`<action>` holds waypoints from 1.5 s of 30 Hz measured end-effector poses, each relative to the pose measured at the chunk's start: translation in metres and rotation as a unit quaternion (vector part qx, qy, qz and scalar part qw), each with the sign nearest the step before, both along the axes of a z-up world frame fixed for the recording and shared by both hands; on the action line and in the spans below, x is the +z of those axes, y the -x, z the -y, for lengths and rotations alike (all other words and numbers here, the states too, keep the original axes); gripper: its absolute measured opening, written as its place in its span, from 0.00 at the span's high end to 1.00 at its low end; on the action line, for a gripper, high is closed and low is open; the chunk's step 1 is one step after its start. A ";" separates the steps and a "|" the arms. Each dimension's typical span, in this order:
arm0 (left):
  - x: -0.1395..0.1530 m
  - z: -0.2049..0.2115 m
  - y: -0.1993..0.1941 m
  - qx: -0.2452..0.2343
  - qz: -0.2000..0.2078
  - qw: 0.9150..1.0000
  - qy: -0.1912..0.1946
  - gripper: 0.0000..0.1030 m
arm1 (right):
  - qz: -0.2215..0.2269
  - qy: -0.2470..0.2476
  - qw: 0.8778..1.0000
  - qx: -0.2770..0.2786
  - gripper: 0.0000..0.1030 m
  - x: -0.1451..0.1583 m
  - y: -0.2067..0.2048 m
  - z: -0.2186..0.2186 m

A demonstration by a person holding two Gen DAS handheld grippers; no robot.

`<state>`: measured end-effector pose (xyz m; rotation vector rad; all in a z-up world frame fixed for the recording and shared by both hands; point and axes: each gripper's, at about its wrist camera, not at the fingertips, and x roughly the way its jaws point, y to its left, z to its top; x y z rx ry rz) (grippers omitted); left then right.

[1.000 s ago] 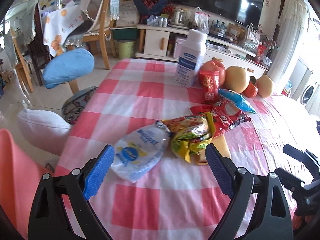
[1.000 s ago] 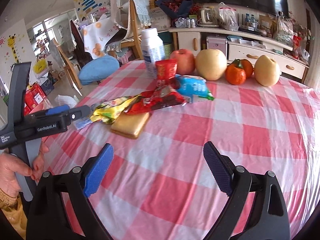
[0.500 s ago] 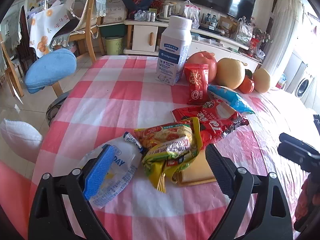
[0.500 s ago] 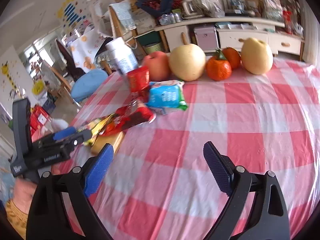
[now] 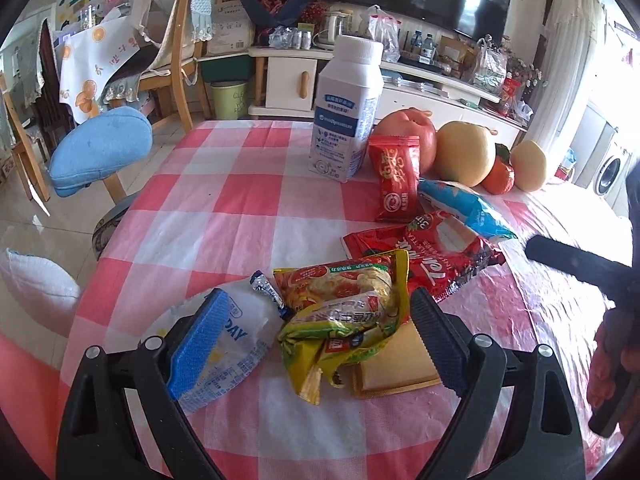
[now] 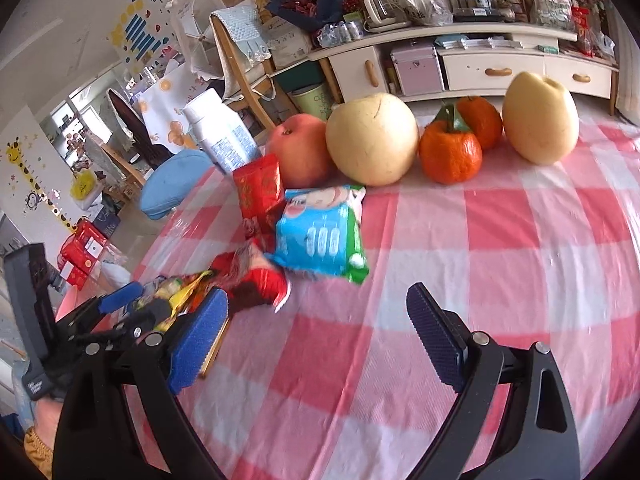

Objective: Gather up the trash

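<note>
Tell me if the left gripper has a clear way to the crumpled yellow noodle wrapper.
Probably yes. The left gripper is open, and the yellow noodle wrapper lies on top of the pile between its fingers, with nothing over it. The white plastic bag sits under the left finger and might get pinched too.

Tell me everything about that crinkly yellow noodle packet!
The yellow noodle packet is a crumpled, shiny plastic wrapper printed with noodles and green lettering. It lies slumped on the pink checked tablecloth, its torn-looking end flopping towards the camera. It overlaps a tan flat card, leans against a red wrapper, and touches a white pouch. It sits between the open left gripper's fingers, ungripped.
</note>
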<state>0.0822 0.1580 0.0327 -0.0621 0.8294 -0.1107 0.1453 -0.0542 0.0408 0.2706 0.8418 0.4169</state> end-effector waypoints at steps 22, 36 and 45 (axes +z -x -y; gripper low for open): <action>-0.007 0.008 -0.009 -0.015 -0.009 0.998 0.052 0.44 | 0.013 0.110 0.993 0.038 0.51 -0.019 -0.049 -0.041; -0.009 0.065 0.020 -0.120 -0.038 0.988 0.086 0.48 | -0.002 0.144 0.989 0.010 0.54 -0.016 0.044 0.036; -0.005 0.055 0.025 -0.100 -0.039 0.987 0.119 0.51 | 0.046 0.123 0.990 -0.043 0.28 0.022 0.068 0.046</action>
